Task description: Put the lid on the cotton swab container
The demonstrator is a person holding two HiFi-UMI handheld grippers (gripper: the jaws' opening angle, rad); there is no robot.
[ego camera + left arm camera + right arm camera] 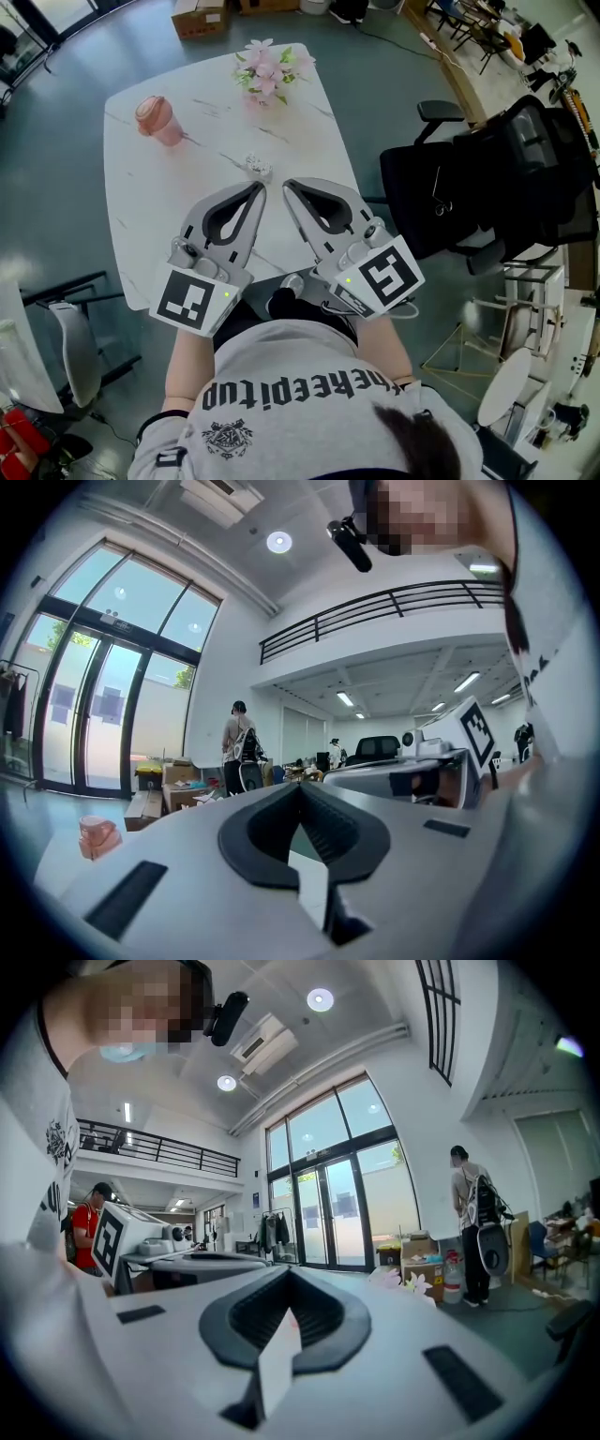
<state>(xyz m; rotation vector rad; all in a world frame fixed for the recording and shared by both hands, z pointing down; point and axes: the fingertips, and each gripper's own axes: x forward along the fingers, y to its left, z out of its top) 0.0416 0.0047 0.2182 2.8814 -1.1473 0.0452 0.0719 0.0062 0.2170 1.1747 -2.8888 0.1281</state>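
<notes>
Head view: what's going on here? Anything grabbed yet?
Nothing is grabbed yet. A person holds the left gripper and the right gripper side by side over the near part of the white table. Both have their jaws closed and empty. A small white object lies just beyond the tips, untouched. A pink container and pink flowers sit further back. No lid is being handled.

bare tabletop [155, 202] left, flowers [269, 70] far edge; chair [487, 187] right

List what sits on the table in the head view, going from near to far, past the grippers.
small white container → pink cup → pink flowers
</notes>
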